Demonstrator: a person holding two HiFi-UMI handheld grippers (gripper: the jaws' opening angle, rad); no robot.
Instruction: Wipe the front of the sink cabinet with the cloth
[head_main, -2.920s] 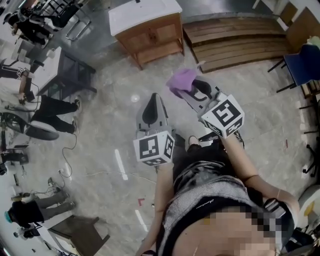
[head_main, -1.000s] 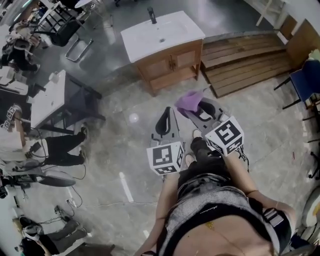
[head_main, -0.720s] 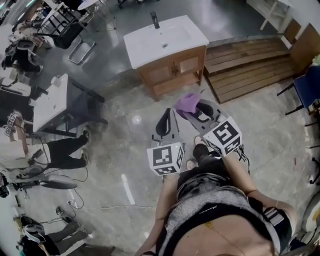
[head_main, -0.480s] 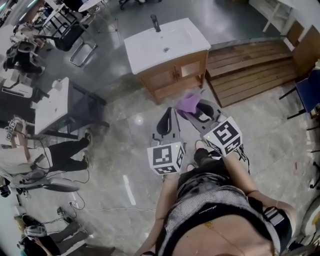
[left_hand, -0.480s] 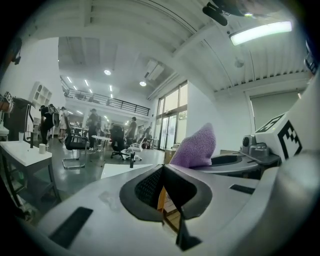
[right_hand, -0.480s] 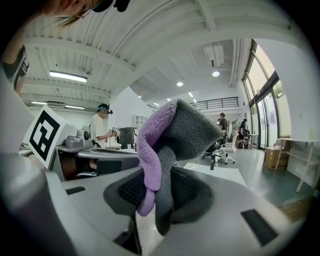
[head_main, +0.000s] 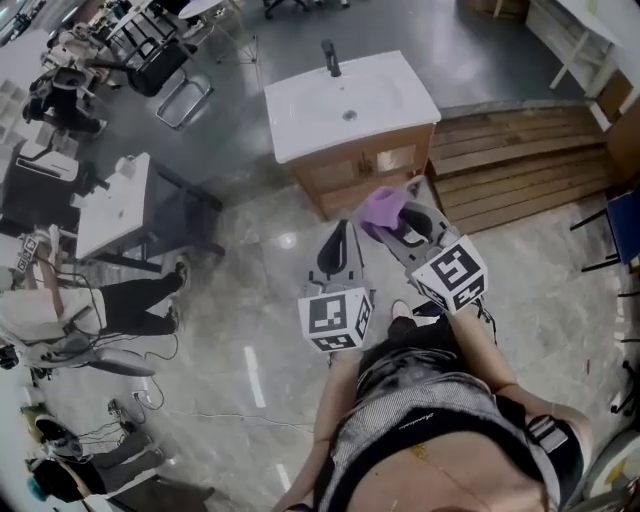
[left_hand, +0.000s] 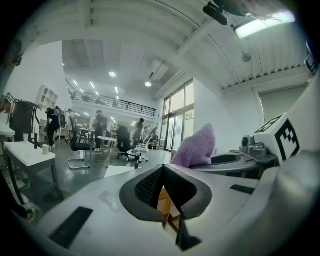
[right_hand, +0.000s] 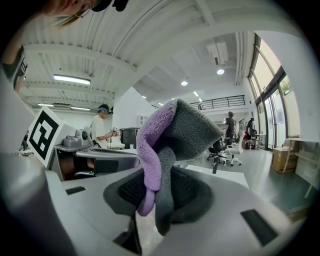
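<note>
The sink cabinet (head_main: 365, 172) has a wooden front with doors and a white basin top (head_main: 350, 98) with a black tap. It stands just beyond both grippers in the head view. My right gripper (head_main: 392, 216) is shut on a purple and grey cloth (head_main: 381, 207), which bunches up above its jaws (right_hand: 167, 142). The cloth hangs a short way in front of the cabinet's right door, apart from it. My left gripper (head_main: 340, 232) is shut with nothing in it (left_hand: 164, 197). The cloth (left_hand: 197, 147) also shows to the right in the left gripper view.
A stack of wooden planks (head_main: 520, 150) lies right of the cabinet. A white table on a black frame (head_main: 112, 205) stands to the left, with a seated person's legs (head_main: 120, 305) and cables nearby. Office chairs (head_main: 165, 65) stand at the back left.
The cabinet has come closer to both grippers and now sits just ahead of them. The right gripper keeps hold of the cloth; the left stays shut.
</note>
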